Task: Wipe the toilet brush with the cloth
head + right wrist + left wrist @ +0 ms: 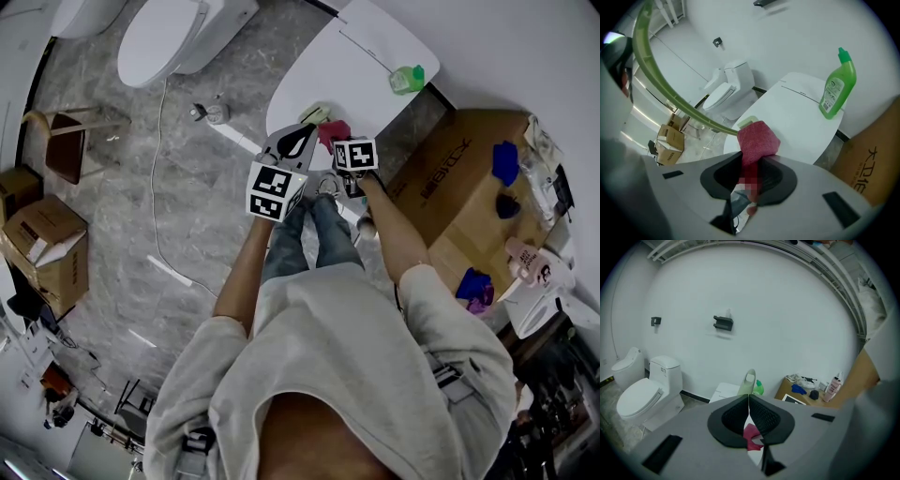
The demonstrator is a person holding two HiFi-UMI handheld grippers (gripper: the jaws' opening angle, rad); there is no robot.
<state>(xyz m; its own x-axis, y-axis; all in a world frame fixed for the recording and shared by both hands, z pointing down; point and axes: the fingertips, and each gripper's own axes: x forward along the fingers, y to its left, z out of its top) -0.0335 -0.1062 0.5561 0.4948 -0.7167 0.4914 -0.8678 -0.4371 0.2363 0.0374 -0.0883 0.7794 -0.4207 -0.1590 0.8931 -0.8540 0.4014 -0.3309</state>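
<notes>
The toilet brush shows as a long pale green handle (670, 96); its brush head is out of sight. My left gripper (749, 398) is shut on the handle, whose rounded tip (749, 382) pokes up past the jaws. A red cloth (757, 142) is pinched in my shut right gripper (752, 161) and presses against the handle near its tip. In the head view both grippers meet over the near edge of the white table (367, 49): left gripper (297, 142), right gripper (337, 142), cloth (329, 131) between them.
A green cleaner bottle (838, 86) stands on the table's far side. A white toilet (643, 394) is to the left against the wall. A cardboard box (455, 192) with bottles and blue items sits on the right. Smaller cardboard boxes (47, 248) lie on the floor at left.
</notes>
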